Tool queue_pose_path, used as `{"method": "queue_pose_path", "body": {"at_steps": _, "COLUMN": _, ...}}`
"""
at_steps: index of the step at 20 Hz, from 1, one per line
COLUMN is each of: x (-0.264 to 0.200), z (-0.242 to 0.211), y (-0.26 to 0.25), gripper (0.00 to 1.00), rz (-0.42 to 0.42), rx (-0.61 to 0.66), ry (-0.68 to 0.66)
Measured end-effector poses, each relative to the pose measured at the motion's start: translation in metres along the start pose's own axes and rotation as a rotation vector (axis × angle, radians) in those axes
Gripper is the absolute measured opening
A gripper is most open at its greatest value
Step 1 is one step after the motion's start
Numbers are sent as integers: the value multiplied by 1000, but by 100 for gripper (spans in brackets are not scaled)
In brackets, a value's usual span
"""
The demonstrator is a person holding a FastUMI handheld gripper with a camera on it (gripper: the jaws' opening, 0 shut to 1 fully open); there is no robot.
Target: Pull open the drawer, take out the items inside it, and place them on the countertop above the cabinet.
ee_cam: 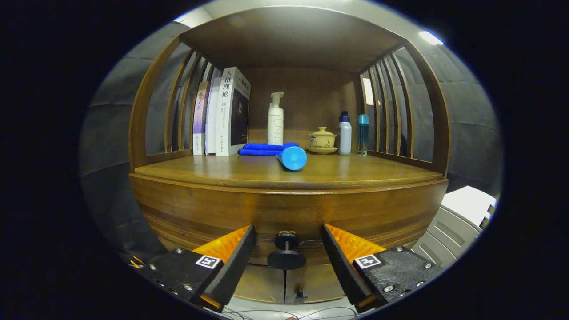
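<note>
Drawer front [213, 213] runs as a wide curved wooden band directly under the countertop [355, 171], and it looks fully pushed in, so nothing of its contents can be seen. Its round dark knob [286, 253] juts out from the lower middle of that band, and the gripper [288, 251] is lined up so the knob sits in the gap between the two fingers. The fingers stand spread apart, one on each side of the knob with clear space left on both sides, touching nothing; that placement reads as a setup for closing on the knob to get a pull grip.

Up on the countertop, a blue cylinder [293, 158] lies on its side near the front edge, with a folded blue cloth [265, 149] just behind it. Farther back stand books [224, 115] leaning to the left, a white pump bottle [275, 119], a lidded tea cup on a saucer [322, 140] and two small bottles [353, 132]. The bare wood along the front edge, left and right of the cylinder, looks like the likely landing place for whatever comes out of the drawer
</note>
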State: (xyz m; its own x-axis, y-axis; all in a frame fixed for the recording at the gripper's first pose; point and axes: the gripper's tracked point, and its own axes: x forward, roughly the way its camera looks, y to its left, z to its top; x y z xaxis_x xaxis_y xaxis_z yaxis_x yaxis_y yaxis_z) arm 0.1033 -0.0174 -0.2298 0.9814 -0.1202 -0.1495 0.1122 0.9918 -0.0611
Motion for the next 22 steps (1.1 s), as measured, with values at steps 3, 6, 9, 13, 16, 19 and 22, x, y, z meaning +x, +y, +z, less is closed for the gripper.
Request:
{"method": "queue_pose_path", "body": {"at_steps": 3, "x": -1, "z": -6, "y": 0, "gripper": 94, "rz": 23, "rx": -40, "ry": 25}}
{"method": "queue_pose_path", "body": {"at_steps": 6, "x": -18, "z": -35, "y": -15, "gripper": 95, "rz": 62, "rx": -147, "ry": 123}}
{"method": "queue_pose_path", "body": {"at_steps": 9, "x": -41, "z": -37, "y": -30, "gripper": 95, "rz": 94, "rx": -130, "ry": 128}}
{"method": "queue_pose_path", "body": {"at_steps": 13, "x": -54, "z": 28, "y": -49, "gripper": 95, "rz": 86, "rx": -6, "ry": 23}}
{"method": "queue_pose_path", "body": {"at_steps": 16, "x": -61, "z": 97, "y": -87, "gripper": 95, "rz": 28, "rx": -11, "ry": -75}}
{"method": "queue_pose_path", "body": {"at_steps": 19, "x": -70, "z": 156, "y": -112, "gripper": 95, "rz": 2, "rx": -30, "ry": -127}}
{"method": "queue_pose_path", "body": {"at_steps": 22, "x": -79, "z": 201, "y": -119, "gripper": 95, "rz": -9, "rx": -23, "ry": -139}}
